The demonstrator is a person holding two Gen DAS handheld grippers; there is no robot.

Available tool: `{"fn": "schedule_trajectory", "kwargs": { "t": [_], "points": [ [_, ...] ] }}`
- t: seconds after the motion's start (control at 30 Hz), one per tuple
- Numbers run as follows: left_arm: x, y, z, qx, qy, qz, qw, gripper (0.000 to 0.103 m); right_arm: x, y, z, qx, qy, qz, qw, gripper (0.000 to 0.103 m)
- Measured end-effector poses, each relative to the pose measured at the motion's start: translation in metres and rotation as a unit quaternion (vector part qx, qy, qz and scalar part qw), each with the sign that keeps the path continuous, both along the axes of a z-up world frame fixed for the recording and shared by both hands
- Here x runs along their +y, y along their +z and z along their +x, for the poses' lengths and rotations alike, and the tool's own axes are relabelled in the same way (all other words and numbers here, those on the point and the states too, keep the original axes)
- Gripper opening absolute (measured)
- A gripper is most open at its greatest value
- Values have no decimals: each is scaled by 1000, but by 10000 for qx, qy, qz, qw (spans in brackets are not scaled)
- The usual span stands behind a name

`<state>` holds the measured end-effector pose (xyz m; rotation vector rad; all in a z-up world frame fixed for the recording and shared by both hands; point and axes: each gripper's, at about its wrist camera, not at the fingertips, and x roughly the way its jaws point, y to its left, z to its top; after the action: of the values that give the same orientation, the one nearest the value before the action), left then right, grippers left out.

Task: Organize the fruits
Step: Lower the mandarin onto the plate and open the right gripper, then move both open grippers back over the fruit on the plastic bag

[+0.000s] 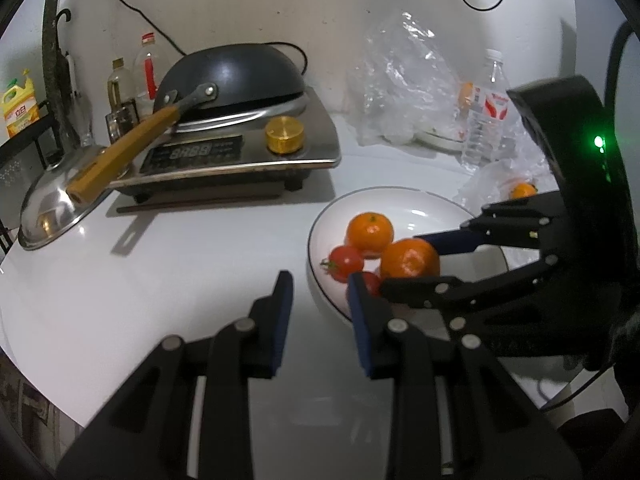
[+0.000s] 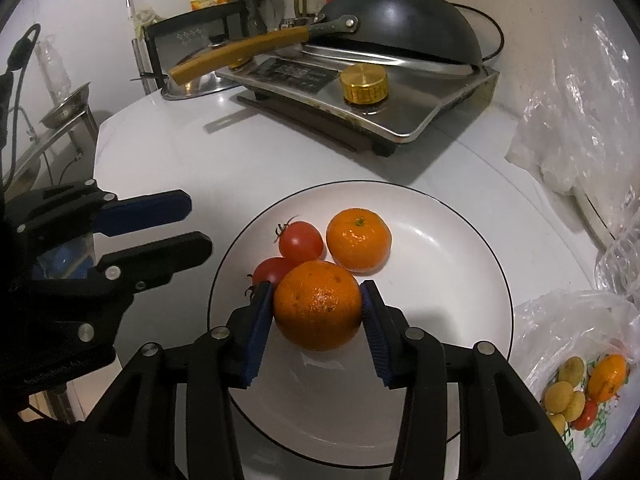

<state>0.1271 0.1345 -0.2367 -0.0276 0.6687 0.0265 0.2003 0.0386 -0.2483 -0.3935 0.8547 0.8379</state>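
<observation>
- A mandarin (image 2: 318, 306) is clamped between the blue pads of the right gripper (image 2: 316, 312), over the near part of the white plate (image 2: 460, 240); whether it rests on the plate cannot be told. The grip is judged to be kept for setting it down among the fruit already gathered.
- Just behind it on the plate, a second mandarin (image 2: 359, 239) and two cherry tomatoes (image 2: 300, 242) are clustered, touching one another, so the plate is read as the collecting place.
- Left of the plate, the left gripper (image 1: 318, 308) is held over the white table (image 1: 160, 260) with nothing between its fingers; a gap shows between them, though they are nearly together.
- Right of the plate, a plastic bag (image 2: 580, 360) with more fruit lies open, presumably the source.
- Beyond the plate, an induction cooker (image 2: 360, 92) is covered by an upturned wok (image 2: 400, 28).
</observation>
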Motion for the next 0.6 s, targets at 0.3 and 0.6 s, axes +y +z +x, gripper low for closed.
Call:
{"fn": "schedule_trajectory", "kwargs": {
  "t": [0.3,0.6],
  "points": [
    [-6,3,-1,-5,-21,47,10000,31,-7,8,-3,-99,-73,44,9999,47],
    [-19,12,-7,-86,-43,85,9999,37,-28,22,-12,-215,-179,154,9995,47]
  ]
}}
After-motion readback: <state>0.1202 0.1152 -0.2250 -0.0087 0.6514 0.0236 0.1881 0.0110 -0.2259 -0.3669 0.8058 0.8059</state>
